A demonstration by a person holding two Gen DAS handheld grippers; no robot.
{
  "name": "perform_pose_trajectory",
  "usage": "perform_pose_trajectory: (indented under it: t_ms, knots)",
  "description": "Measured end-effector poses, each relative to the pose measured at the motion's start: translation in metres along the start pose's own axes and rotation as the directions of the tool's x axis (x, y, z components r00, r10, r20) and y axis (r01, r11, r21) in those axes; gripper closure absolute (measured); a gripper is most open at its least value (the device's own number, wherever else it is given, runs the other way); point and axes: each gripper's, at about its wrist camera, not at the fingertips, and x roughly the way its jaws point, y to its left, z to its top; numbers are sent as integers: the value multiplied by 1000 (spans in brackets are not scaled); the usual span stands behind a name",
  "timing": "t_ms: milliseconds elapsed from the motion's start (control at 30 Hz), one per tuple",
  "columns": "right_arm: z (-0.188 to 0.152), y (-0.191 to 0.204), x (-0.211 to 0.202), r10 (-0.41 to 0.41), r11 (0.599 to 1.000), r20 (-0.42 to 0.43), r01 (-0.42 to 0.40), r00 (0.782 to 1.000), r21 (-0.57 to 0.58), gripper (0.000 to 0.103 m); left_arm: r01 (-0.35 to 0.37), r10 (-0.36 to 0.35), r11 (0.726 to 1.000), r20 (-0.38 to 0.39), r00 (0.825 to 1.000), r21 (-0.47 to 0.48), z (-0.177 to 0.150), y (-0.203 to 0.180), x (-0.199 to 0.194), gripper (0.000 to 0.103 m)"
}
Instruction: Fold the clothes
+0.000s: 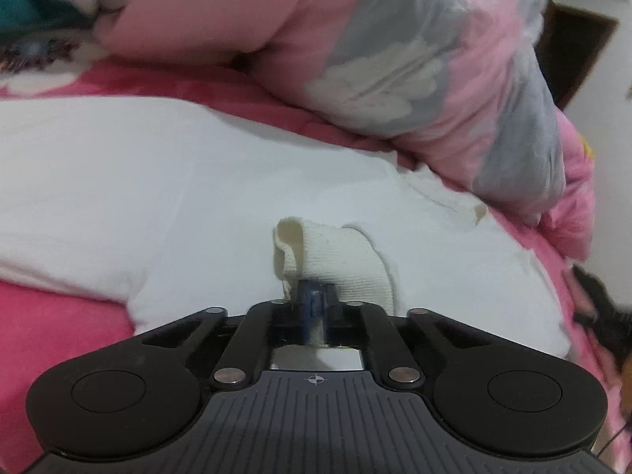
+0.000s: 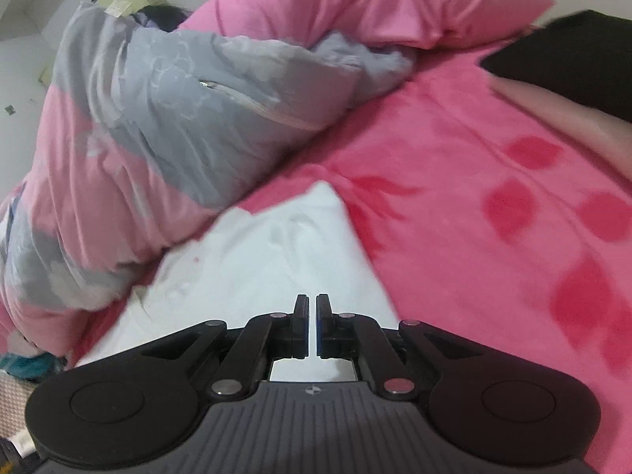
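A white garment (image 1: 158,197) lies spread on the pink bed sheet (image 1: 59,316). My left gripper (image 1: 314,292) is shut on the garment's ribbed cuff (image 1: 347,256), which curls up over the fingers. In the right wrist view the same white garment (image 2: 276,252) ends in a corner on the sheet. My right gripper (image 2: 312,304) hovers just over that cloth. Its fingers stand almost together with a thin slit between them, and nothing shows in the slit.
A bunched pink and grey quilt (image 1: 414,59) (image 2: 158,110) lies against the garment's far edge. A person's bare forearm (image 2: 572,118) and black sleeve (image 2: 572,51) rest on the flowered pink sheet (image 2: 454,197) at the right. A brown box (image 1: 572,47) stands past the bed.
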Motion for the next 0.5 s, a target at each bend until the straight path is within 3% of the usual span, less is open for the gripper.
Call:
perform_pose_trajectory:
  t_ms: [133,500]
  knots:
    - [-7,-9,-6,-1,1000,4,1,1000,17,101,-12,13,1000,47,999,-9,-3,-1,-24,103]
    - [-20,-22,-4,12,998,-11,-12,1000,55,101,-40,41,998,17,999,-55,-13,13,-33,102]
